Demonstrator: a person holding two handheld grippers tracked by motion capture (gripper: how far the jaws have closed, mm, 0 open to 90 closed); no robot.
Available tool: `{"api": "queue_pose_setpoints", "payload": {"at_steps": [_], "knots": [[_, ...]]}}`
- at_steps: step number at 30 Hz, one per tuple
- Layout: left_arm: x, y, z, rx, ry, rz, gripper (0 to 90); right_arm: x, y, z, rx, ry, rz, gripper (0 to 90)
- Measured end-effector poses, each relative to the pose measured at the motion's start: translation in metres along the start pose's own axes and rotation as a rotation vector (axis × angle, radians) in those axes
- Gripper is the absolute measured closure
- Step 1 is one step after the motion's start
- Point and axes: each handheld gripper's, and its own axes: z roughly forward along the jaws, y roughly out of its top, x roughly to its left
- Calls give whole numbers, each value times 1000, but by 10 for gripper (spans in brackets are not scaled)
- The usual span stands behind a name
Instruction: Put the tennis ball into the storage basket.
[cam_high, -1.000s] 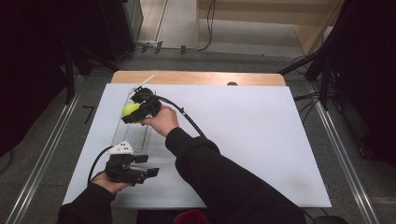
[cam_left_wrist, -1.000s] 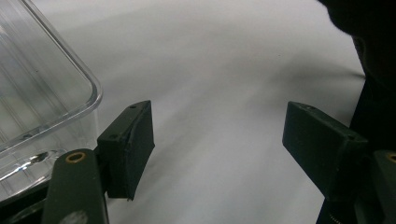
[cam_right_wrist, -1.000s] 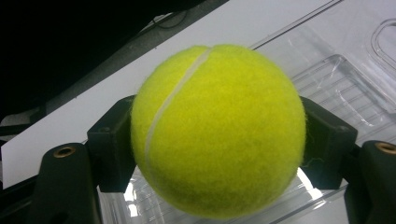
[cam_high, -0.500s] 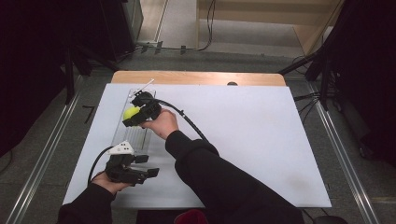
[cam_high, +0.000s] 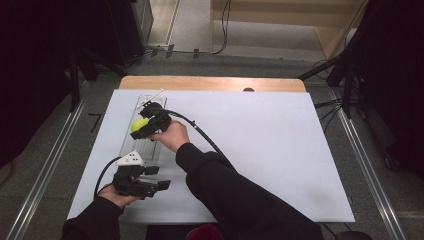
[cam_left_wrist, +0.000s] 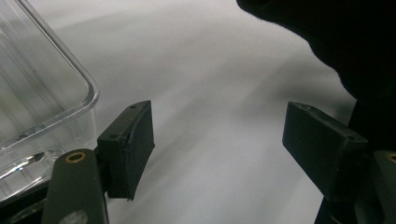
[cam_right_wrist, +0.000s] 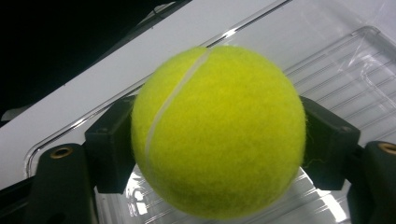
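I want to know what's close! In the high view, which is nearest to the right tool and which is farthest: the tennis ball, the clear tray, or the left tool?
From the right tool:
1. Tennis ball, between its jaws.
2. Clear tray, just below, on the table's left part.
3. Left tool, farthest, by the near edge.

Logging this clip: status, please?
Right hand-held gripper just easing open, tennis ball between jaws over clear tray. Left hand-held gripper open. Nothing obstructing.
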Motion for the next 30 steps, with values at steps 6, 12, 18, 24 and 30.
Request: {"api": "queue_pose_setpoints", "payload": {"at_steps": [6, 12, 18, 24, 30], "knots": [[0, 0, 0, -3, -1, 0, 253, 1, 4, -9, -41, 1, -2, 154], [0, 0, 1, -1, 2, -1, 253, -2, 5, -21, -39, 4, -2, 154], [1, 0, 0, 3, 6, 0, 253, -3, 4, -33, -33, -1, -8, 154], [1, 1, 2, 7, 6, 0, 253, -5, 1, -43, -27, 9, -3, 155], [1, 1, 2, 8, 2, 1, 253, -8, -5, -53, -28, 13, -1, 157]]}}
